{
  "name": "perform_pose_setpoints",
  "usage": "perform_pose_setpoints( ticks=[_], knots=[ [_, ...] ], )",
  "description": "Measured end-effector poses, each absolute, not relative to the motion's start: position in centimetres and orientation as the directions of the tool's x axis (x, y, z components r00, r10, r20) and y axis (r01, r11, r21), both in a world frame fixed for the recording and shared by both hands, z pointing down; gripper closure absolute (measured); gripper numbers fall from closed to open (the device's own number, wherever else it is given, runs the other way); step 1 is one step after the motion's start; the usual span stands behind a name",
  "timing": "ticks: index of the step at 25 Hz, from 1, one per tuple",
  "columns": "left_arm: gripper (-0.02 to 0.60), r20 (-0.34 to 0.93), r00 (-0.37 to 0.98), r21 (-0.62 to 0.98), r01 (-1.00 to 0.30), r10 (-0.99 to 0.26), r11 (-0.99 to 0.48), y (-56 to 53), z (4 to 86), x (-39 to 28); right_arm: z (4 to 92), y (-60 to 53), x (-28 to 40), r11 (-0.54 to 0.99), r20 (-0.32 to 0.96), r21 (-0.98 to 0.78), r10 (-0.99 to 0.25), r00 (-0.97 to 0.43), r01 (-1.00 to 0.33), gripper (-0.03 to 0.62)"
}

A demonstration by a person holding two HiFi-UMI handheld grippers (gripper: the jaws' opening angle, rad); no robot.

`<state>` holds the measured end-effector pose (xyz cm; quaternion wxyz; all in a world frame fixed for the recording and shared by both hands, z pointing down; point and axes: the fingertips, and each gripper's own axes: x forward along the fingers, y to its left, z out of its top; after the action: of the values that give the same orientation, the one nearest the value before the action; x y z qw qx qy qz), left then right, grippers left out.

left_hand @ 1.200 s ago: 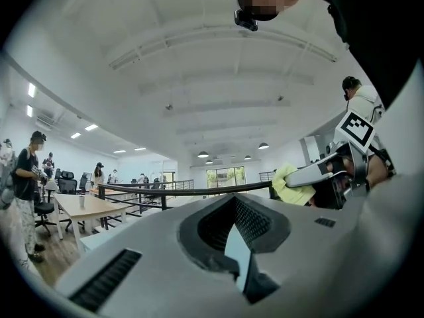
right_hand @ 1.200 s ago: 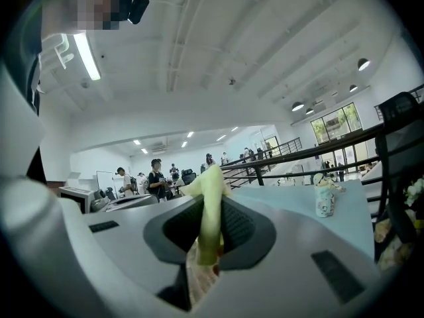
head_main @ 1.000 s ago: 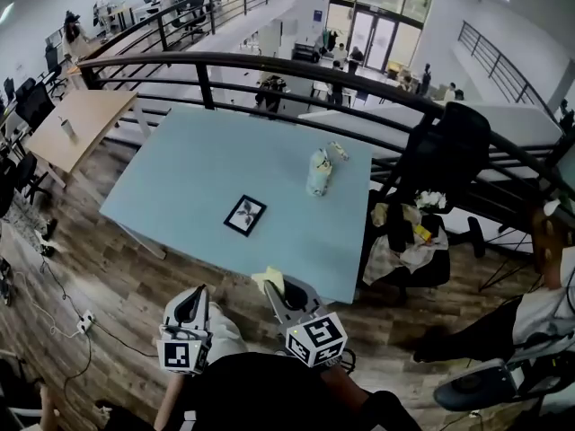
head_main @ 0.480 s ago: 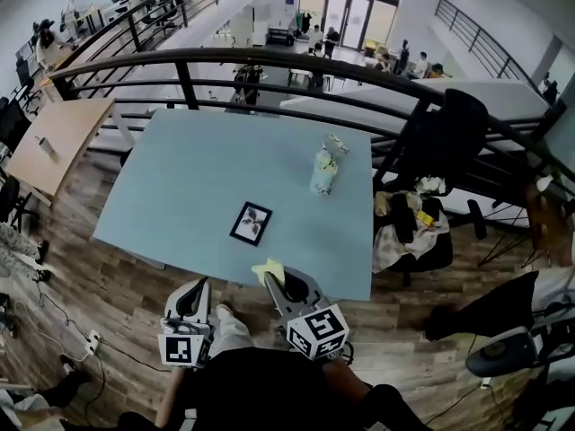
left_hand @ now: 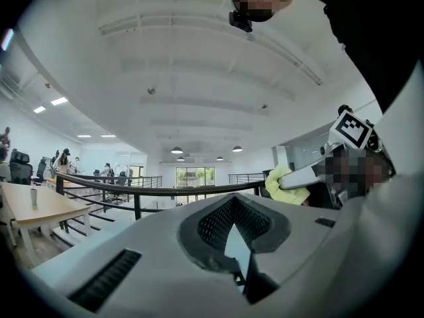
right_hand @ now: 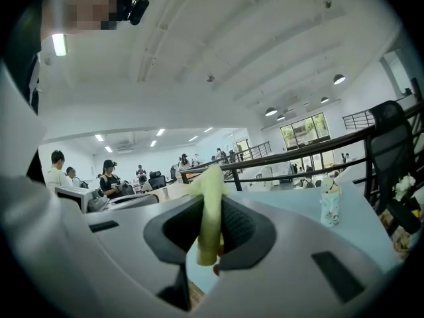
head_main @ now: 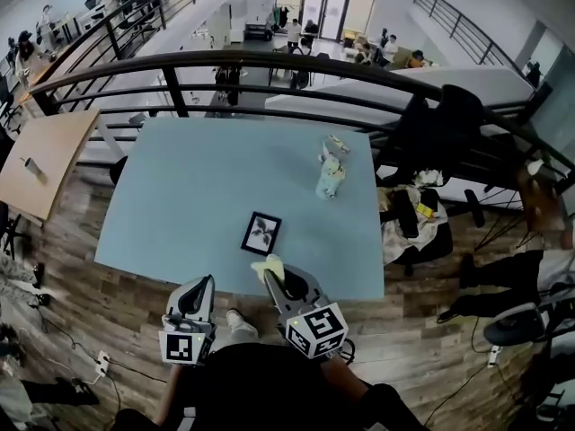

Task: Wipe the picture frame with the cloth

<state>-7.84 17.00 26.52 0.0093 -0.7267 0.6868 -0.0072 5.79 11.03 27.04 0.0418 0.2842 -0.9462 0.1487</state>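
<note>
Our right gripper [head_main: 277, 278] pinches the yellow cloth [head_main: 269, 266] just short of the picture frame [head_main: 260, 233], ready, we think, for wiping — our left gripper [head_main: 193, 300] is closed on nothing.

Grey left gripper [head_main: 202, 282], black top [head_main: 260, 386]

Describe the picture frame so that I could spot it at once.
Find the big pale blue table by the black railing. Near its front edge, just beyond the yellow cloth, lies the frame. It is the only flat, black-edged rectangle there; the pale container stands upright farther back.
</note>
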Motion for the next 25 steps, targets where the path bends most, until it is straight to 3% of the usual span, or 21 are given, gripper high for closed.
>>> perform_pose_setpoints(
  ticks=[10,25],
  knots=[
    [0.584,0.006,0.191,-0.013,-0.981,-0.982,-0.191,12.8,27.3,-12.9,27.1,8.7,1.4,0.72,0.184,-0.236,-0.626,-0.758,-0.653,0.536],
    [0.584,-0.019,0.394,-0.04,-0.919,-0.919,-0.393,7.6,28.5,-15.2,28.0,7.2,-1.0,0.59,0.193,-0.216,-0.755,-0.627,-0.778,0.536]
  ],
)
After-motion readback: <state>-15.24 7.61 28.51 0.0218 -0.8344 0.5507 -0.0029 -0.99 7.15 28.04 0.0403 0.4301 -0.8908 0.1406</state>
